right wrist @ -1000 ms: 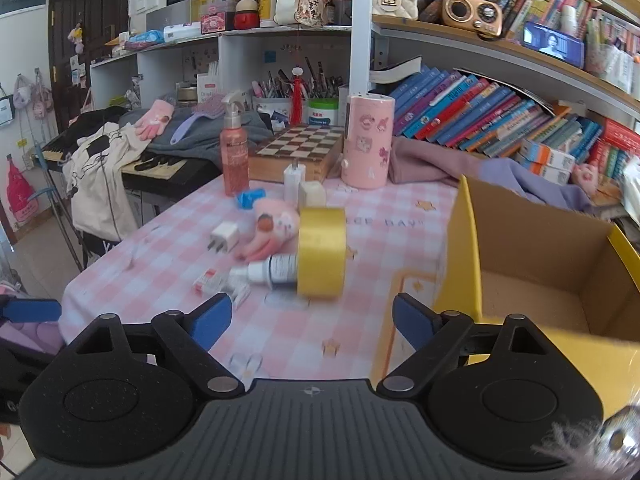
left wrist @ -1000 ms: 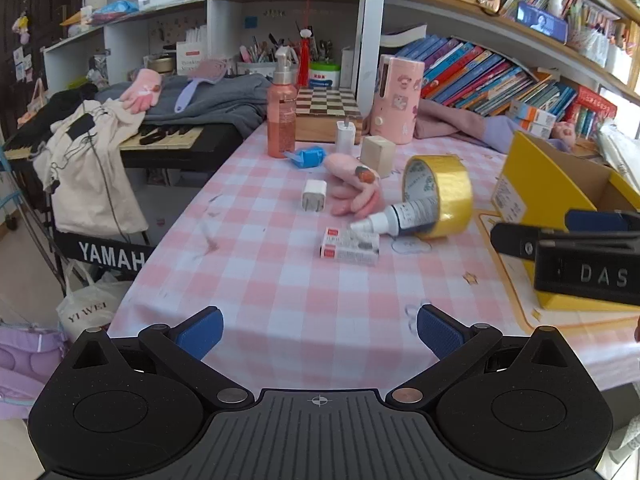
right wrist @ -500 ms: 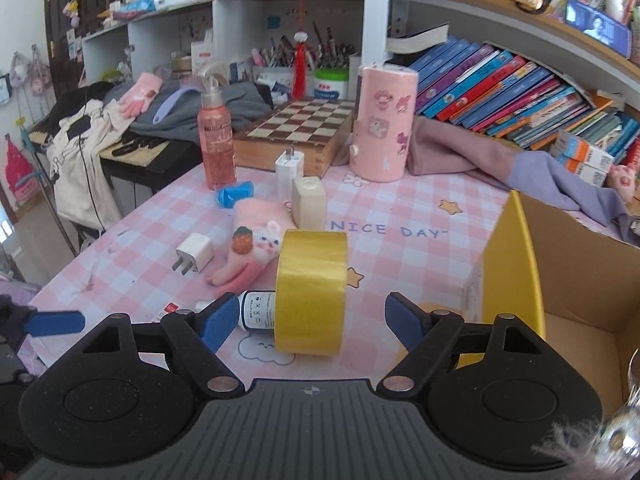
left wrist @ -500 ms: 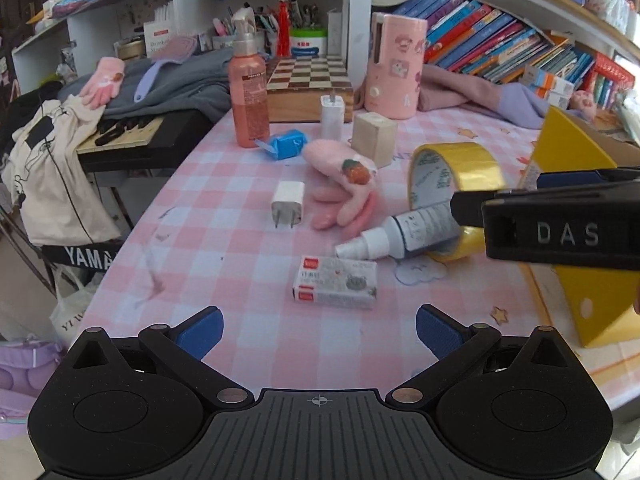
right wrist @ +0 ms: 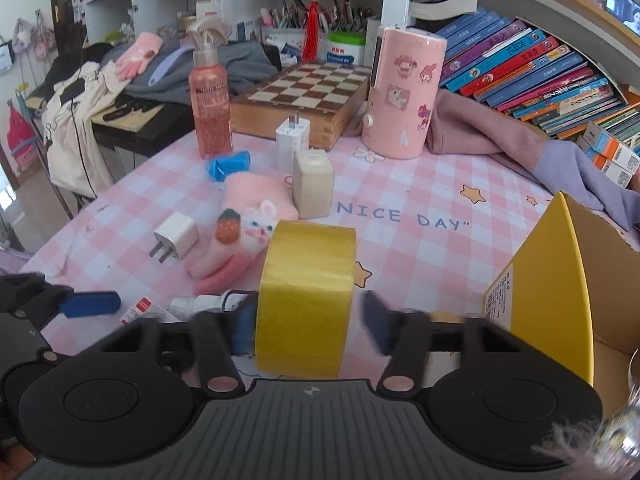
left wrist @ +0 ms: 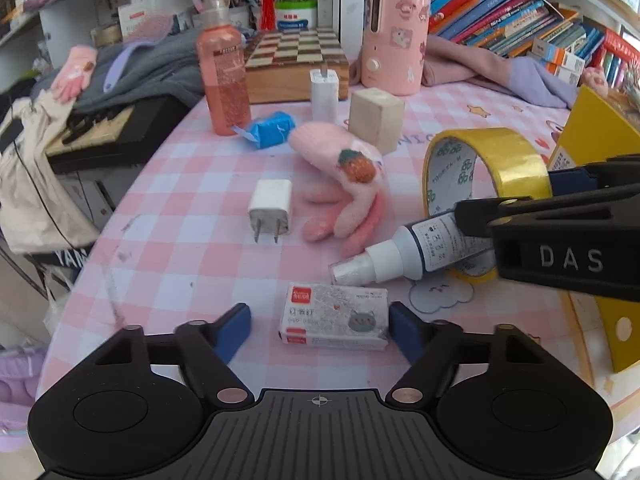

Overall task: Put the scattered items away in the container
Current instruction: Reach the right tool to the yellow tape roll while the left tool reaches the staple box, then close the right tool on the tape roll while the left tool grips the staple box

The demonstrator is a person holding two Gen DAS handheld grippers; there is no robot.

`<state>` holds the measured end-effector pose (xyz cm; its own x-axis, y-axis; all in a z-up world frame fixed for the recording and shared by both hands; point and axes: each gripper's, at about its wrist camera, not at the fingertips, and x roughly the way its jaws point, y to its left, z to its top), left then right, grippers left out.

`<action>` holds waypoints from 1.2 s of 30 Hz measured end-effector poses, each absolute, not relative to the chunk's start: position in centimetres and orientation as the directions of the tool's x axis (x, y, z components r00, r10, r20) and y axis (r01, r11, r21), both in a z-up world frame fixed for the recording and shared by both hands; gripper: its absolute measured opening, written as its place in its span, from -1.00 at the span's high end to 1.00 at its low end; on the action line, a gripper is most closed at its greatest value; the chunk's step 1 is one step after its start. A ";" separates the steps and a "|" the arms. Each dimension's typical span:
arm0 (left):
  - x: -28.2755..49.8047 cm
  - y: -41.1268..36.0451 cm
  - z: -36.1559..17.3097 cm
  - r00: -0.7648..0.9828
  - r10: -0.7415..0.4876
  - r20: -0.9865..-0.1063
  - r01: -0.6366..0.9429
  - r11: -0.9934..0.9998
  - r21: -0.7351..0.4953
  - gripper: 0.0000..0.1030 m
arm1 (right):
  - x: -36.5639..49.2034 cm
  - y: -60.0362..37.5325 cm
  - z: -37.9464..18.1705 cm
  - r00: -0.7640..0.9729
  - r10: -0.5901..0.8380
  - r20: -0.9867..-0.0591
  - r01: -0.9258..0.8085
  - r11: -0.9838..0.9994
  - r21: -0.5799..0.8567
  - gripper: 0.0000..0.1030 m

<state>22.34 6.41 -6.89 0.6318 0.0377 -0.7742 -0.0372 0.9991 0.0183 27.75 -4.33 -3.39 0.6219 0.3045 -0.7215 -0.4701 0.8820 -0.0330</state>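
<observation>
left wrist: left gripper (left wrist: 319, 326) low over the pink check cloth (left wrist: 192, 248), jaws have just been closing, staple box (left wrist: 335, 322) lies flat between the blue pads. right pad looks just at the box edge, left pad clearly apart from it, so not gripped. beyond it a spray bottle (left wrist: 412, 252) lies on its side with its base inside the upright tape roll (left wrist: 486, 174). pink glove (left wrist: 344, 184), white plug (left wrist: 270, 206), blue packet (left wrist: 268, 130), wood block (left wrist: 376, 118) further back. right gripper's black body crosses the right edge over the bottle. yellow box (left wrist: 592, 132) at far right.

right wrist: right gripper (right wrist: 306, 322) jaws have just been closing around the tape roll (right wrist: 308, 296), roll between the pads. left pad at the roll's side, right pad blurred with a gap showing, no firm grip seen. yellow box (right wrist: 548, 292) open, just right of the roll. bottle (right wrist: 204, 302) pokes out left of the roll. left gripper's blue pad at the left edge.
</observation>
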 end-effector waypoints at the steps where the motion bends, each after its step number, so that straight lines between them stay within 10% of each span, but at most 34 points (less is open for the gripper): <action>1: 22.3 6.4 -6.9 0.636 0.032 -0.771 -0.029 0.999 0.017 -0.30 | 27.7 -4.3 -3.3 0.621 0.309 -0.721 -0.476 0.879 -0.034 0.22; 3: 22.3 6.3 -6.8 0.645 0.023 -0.764 -0.016 1.000 0.017 -0.03 | 27.5 -4.1 -3.1 0.636 0.303 -0.710 -0.481 0.875 -0.057 0.23; 15: 21.7 7.4 -4.6 0.697 -0.026 -0.716 -0.020 0.998 -0.056 -0.02 | 26.6 -5.5 -0.1 0.794 0.223 -0.566 -0.374 0.913 -0.164 0.25; 36: 17.1 8.2 -2.0 0.740 -0.044 -0.671 -0.029 0.995 -0.097 -0.02 | 21.3 -7.6 -1.7 0.625 0.309 -0.717 -0.379 0.923 0.068 0.24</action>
